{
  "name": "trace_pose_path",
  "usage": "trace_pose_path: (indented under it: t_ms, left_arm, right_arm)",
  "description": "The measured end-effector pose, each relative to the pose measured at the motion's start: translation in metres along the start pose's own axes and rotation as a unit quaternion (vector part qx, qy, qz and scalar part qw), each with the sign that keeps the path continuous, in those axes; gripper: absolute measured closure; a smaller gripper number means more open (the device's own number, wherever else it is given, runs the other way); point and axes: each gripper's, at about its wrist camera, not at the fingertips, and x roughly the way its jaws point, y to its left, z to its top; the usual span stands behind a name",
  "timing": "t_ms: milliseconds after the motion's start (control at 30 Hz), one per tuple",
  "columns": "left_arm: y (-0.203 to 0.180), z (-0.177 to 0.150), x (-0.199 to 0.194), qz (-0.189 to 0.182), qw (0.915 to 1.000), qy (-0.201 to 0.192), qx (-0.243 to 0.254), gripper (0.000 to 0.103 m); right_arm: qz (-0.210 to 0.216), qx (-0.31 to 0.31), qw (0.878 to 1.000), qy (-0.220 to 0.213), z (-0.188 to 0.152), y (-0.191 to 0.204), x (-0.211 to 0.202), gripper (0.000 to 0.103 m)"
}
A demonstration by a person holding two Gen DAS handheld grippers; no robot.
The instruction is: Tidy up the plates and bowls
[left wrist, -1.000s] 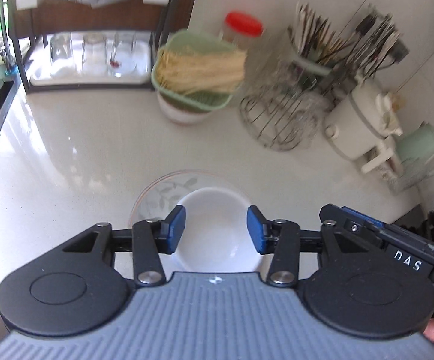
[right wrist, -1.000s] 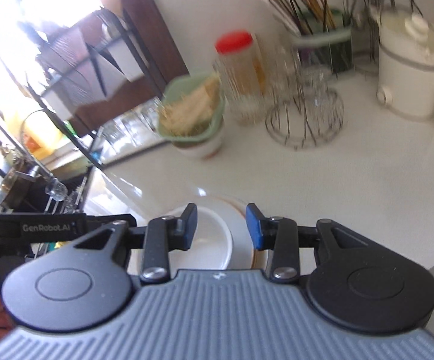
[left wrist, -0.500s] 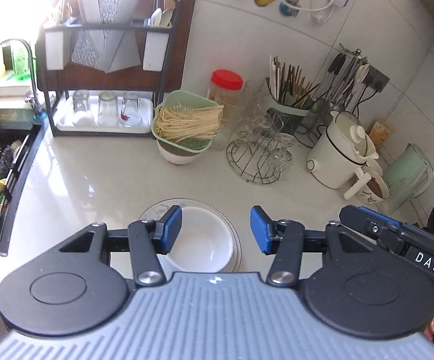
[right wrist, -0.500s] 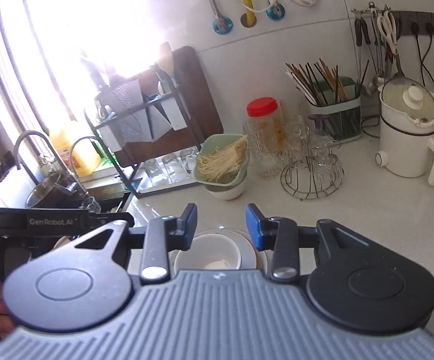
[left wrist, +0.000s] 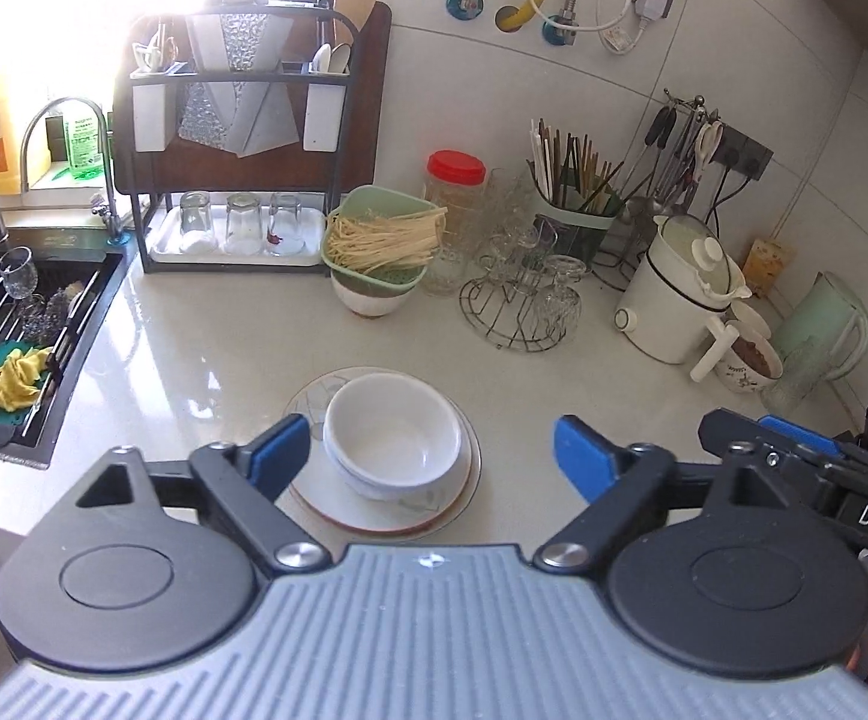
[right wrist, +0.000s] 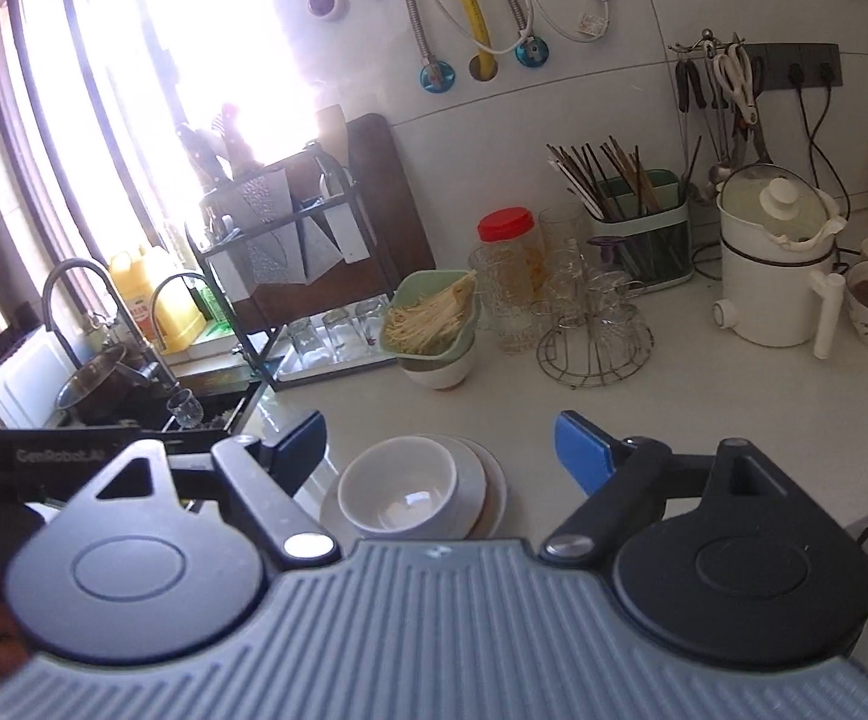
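Two nested white bowls point(left wrist: 395, 435) sit on a stack of patterned plates point(left wrist: 314, 396) on the pale countertop point(left wrist: 194, 348). The right wrist view shows the same bowls point(right wrist: 398, 483) on the plates point(right wrist: 491, 483). My left gripper point(left wrist: 428, 453) hangs above and in front of the stack, its jaws opening wide, with nothing touching the blue pads point(left wrist: 281, 447). My right gripper point(right wrist: 440, 447) is likewise raised off the stack, jaws opening, pads point(right wrist: 581, 447) clear of the bowls.
Behind the stack stand a green strainer of noodles on a bowl point(left wrist: 380, 252), a red-lidded jar point(left wrist: 455, 192), a wire glass rack point(left wrist: 521, 300), a chopstick holder point(left wrist: 575, 210), a white pot point(left wrist: 674, 294) and a dish rack with glasses point(left wrist: 242, 228). The sink point(left wrist: 14, 324) lies left.
Both grippers pulled up and back from the bowls, so the stack looks smaller and more of the counter shows. Both pairs of jaws have spread much wider.
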Motion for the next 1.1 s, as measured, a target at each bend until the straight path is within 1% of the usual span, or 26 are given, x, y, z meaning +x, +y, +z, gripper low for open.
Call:
trace_pose_path:
  t_ms: [233, 300, 333, 400, 600, 767, 1100]
  left_arm:
    - [-0.007, -0.021, -0.013, 0.011, 0.9999, 0.005, 0.007, 0.004]
    - [-0.01, -0.027, -0.017, 0.013, 0.9999, 0.001, 0.01, 0.003]
    - [-0.011, -0.031, -0.018, 0.013, 0.9999, -0.001, 0.009, 0.003]
    - [-0.013, -0.037, -0.018, 0.016, 0.9998, 0.001, 0.014, 0.003]
    - [-0.015, -0.053, -0.025, 0.03, 0.9995, 0.004, 0.011, 0.003]
    - [-0.013, -0.061, -0.029, 0.043, 0.999, 0.009, 0.008, 0.003]
    - [-0.011, -0.069, -0.031, 0.049, 0.9986, 0.014, 0.01, 0.003]
  right_arm:
    - [0.0, 0.003, 1.0, 0.002, -0.018, -0.005, -0.016, 0.018]
    - [-0.005, 0.001, 1.0, -0.002, -0.021, -0.004, -0.021, 0.011]
    - [-0.009, -0.002, 1.0, -0.005, -0.022, -0.004, -0.023, 0.01]
    - [-0.016, -0.006, 1.0, -0.009, -0.026, -0.004, -0.028, 0.01]
    - [-0.013, -0.013, 1.0, 0.004, -0.04, -0.005, -0.035, 0.01]
    - [-0.015, -0.004, 1.0, 0.011, -0.05, -0.006, -0.039, 0.01]
    - [-0.015, -0.011, 1.0, 0.008, -0.052, -0.003, -0.042, 0.01]
